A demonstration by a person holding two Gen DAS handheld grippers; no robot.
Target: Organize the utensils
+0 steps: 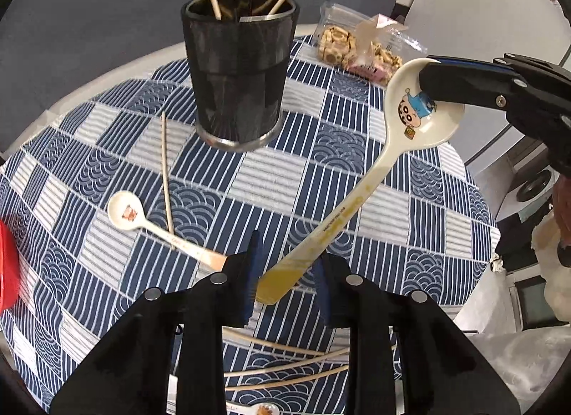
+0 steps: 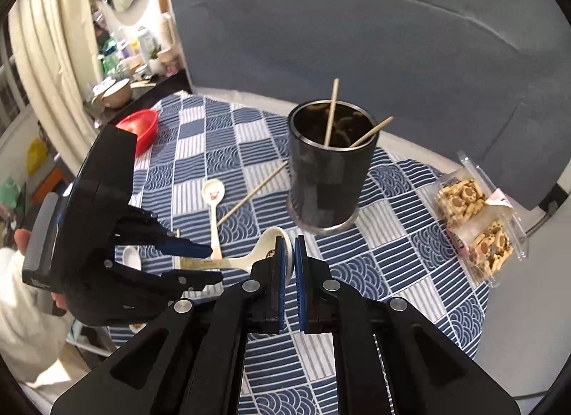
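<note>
Covering nearly the whole tabletop [image 1: 135,69] is a blue-and-white patchwork cloth [image 1: 421,236], and on it, toward twelve o'clock in the left wrist view, stands a black mesh utensil holder [image 1: 237,69] with two chopsticks leaning inside. A clear cookie packet [image 1: 360,47] lies at one o'clock just beyond it. The large cartoon spoon [image 1: 360,197] hangs in the air across the middle: the right hand-held gripper [image 1: 433,85] is clamped on its bowl at two o'clock, while the left hand-held gripper [image 1: 285,283] sits spread apart around the handle's yellow end, the pads not visibly pressing it. A small spoon [image 1: 142,218] and a loose chopstick [image 1: 166,172] rest on the cloth at nine o'clock, between the grippers and the holder. Three more chopsticks [image 1: 285,365] lie under the left fingers, unseen from the right wrist. Only the right wrist view shows the red bowl [image 2: 142,126] at ten o'clock fully, and the spoon's bowl edge pinched between its blue pads [image 2: 282,272].
</note>
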